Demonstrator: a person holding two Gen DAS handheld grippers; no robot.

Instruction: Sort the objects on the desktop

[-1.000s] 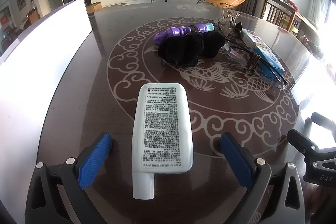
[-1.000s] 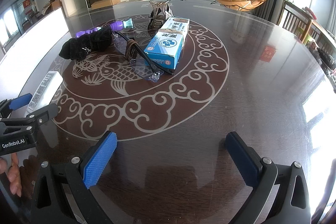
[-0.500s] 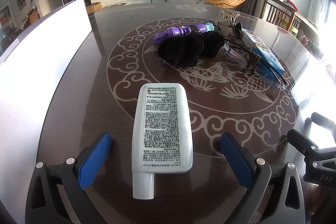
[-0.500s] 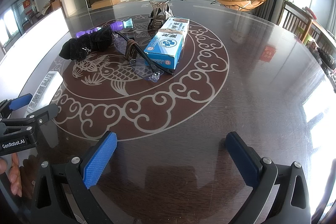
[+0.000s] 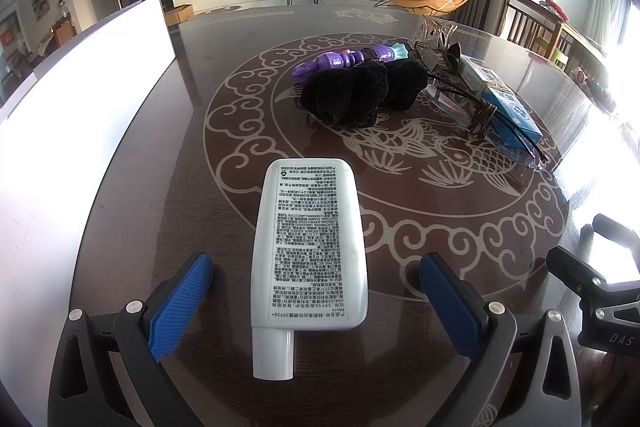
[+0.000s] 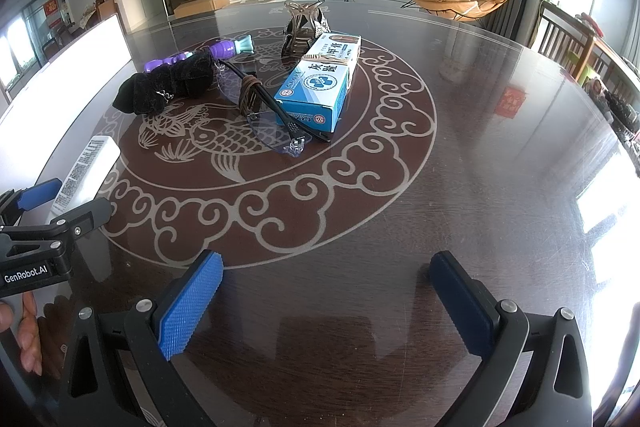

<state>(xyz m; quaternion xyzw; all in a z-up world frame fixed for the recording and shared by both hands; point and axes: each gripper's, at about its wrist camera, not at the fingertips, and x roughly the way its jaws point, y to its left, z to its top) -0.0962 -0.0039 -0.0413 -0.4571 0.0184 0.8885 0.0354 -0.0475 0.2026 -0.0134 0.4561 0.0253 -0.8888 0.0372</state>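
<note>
1. The white tube (image 5: 310, 243) lies flat on the dark table (image 5: 168, 163), printed side up, cap end toward the camera, directly between the blue pads of the left gripper (image 5: 316, 281), whose jaws stand wide apart with a clear gap on each side of the tube
2. The step in hand looks like the grasp of this tube; to do it well I would close evenly on the wide flat body, not the narrow cap, keeping the pads low and square to the long sides so the soft tube does not squirm or tip out
3. The right gripper (image 6: 326, 285) hovers over bare tabletop, jaws spread and holding nothing, well apart from the tube
4. Farther out, in the middle of the table, lie a black cloth bundle (image 5: 360, 95), a purple toy (image 5: 348, 61) just behind it, glasses (image 6: 276, 111) and a blue box (image 6: 320, 83), close together, with a clear hair claw (image 6: 304, 27) at the far end of the box
5. A bright white panel (image 5: 80, 107) along the left table edge is blown out; whether it is a tray or bin for sorting cannot be told
6. The tube's front label is hidden, and the small print is too fine to read; whether the glasses touch the box is unclear
</note>
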